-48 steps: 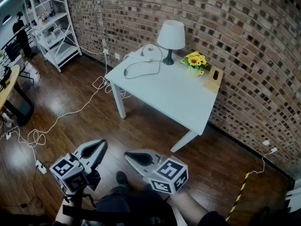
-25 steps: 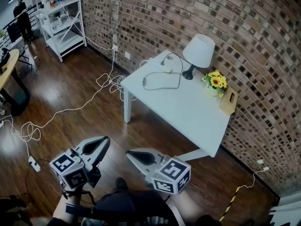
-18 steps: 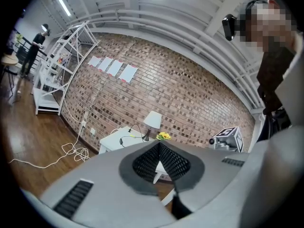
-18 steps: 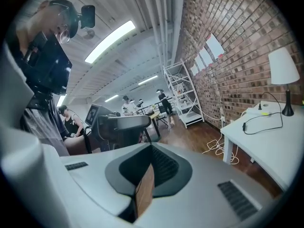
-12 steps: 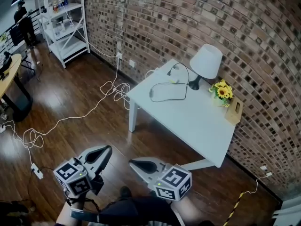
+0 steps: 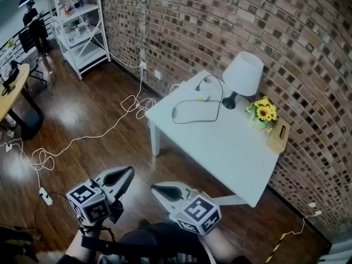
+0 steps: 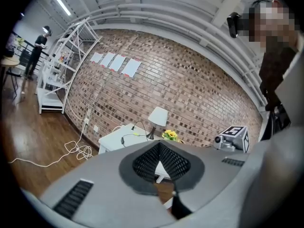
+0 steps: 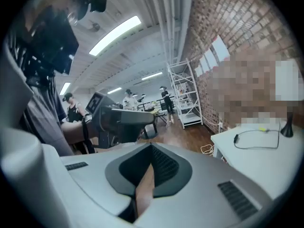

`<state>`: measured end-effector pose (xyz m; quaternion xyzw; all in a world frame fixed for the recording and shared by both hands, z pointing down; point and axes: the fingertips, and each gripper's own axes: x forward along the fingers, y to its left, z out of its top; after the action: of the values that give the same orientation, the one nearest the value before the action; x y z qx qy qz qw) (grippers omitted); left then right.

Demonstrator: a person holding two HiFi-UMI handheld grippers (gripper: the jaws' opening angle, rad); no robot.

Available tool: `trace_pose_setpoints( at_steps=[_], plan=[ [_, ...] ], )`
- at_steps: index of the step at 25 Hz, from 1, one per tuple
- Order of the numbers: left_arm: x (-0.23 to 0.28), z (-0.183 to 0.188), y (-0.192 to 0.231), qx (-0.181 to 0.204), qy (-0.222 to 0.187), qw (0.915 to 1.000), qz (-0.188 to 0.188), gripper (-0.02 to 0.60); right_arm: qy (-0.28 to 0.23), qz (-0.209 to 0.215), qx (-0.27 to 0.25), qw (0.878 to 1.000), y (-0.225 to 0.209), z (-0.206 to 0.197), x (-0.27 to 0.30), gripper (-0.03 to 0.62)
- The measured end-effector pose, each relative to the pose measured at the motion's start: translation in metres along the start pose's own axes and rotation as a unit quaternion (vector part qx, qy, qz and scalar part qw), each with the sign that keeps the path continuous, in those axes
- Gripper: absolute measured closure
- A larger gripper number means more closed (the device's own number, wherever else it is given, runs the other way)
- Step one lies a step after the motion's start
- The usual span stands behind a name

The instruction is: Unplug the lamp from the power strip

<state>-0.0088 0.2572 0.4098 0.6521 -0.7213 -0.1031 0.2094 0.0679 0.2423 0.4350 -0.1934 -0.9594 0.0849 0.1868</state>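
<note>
The white-shaded lamp (image 6: 242, 77) stands at the far side of the white table (image 6: 231, 147), against the brick wall. Its black cord (image 6: 190, 111) loops over the tabletop and rises to a black plug (image 6: 204, 82) near the far left corner, where the white power strip is hard to make out. Both grippers are low in the head view, well short of the table over the wooden floor. My left gripper (image 6: 130, 171) (image 7: 159, 144) and right gripper (image 6: 154, 188) (image 8: 151, 147) are both shut with nothing in them. The lamp (image 7: 158, 116) and the cord (image 8: 256, 139) appear far off in the gripper views.
Yellow flowers (image 6: 264, 113) and a wooden box (image 6: 279, 135) sit on the table by the wall. White cables (image 6: 135, 103) trail over the floor to a floor strip (image 6: 45, 197). A white shelf unit (image 6: 82, 26) and a round desk (image 6: 11, 95) stand at left; a person (image 6: 32, 21) is far back.
The table and lamp have slid right and grown a little in the head view. Both grippers stay shut and low, shifted slightly forward.
</note>
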Motion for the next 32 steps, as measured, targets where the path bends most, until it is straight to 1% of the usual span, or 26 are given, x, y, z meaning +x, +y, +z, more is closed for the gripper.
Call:
trace_pose_setpoints(
  at_steps=[1,2,5,7,10,14,16,19,22,24,27,29,32],
  plan=[
    [0.008,0.000,-0.003,0.015,0.001,0.9999,-0.001,0.572,0.003,0.008,-0.006,1.000,-0.005,0.001,-0.003,0.605],
    [0.017,0.004,-0.011,0.018,0.003,0.9998,-0.003,0.572,0.000,0.018,0.002,1.000,-0.011,0.003,-0.007,0.605],
    [0.041,0.017,-0.028,0.021,0.007,0.9997,-0.002,0.572,-0.023,0.041,0.066,0.997,-0.036,0.014,-0.016,0.605],
    [0.050,0.020,-0.031,0.026,0.007,0.9996,0.008,0.572,-0.029,0.055,0.082,0.995,-0.047,0.018,-0.021,0.606],
    [0.065,0.018,-0.031,0.024,0.010,0.9993,0.028,0.572,-0.024,0.068,0.079,0.994,-0.062,0.017,-0.029,0.605],
    [0.087,0.020,-0.033,0.031,0.016,0.9984,0.044,0.572,-0.032,0.086,0.092,0.992,-0.078,0.017,-0.037,0.606],
    [0.098,0.021,-0.036,0.030,0.019,0.9983,0.045,0.572,-0.032,0.095,0.095,0.990,-0.084,0.015,-0.041,0.605],
    [0.115,0.022,-0.047,0.027,0.026,0.9986,0.037,0.572,-0.031,0.107,0.108,0.988,-0.096,0.013,-0.048,0.606],
    [0.123,0.024,-0.046,0.044,0.027,0.9978,0.042,0.572,-0.035,0.112,0.125,0.985,-0.109,0.013,-0.050,0.606],
    [0.124,0.027,-0.039,0.067,0.021,0.9965,0.045,0.572,-0.045,0.114,0.127,0.984,-0.116,0.019,-0.050,0.606],
    [0.126,0.045,-0.042,0.064,0.004,0.9969,0.046,0.572,-0.071,0.123,0.120,0.983,-0.122,0.038,-0.046,0.606],
    [0.124,0.053,-0.037,0.072,-0.007,0.9963,0.048,0.572,-0.087,0.128,0.110,0.982,-0.122,0.050,-0.042,0.606],
    [0.122,0.061,-0.025,0.074,-0.016,0.9959,0.049,0.572,-0.095,0.129,0.094,0.983,-0.122,0.061,-0.037,0.606]
  ],
)
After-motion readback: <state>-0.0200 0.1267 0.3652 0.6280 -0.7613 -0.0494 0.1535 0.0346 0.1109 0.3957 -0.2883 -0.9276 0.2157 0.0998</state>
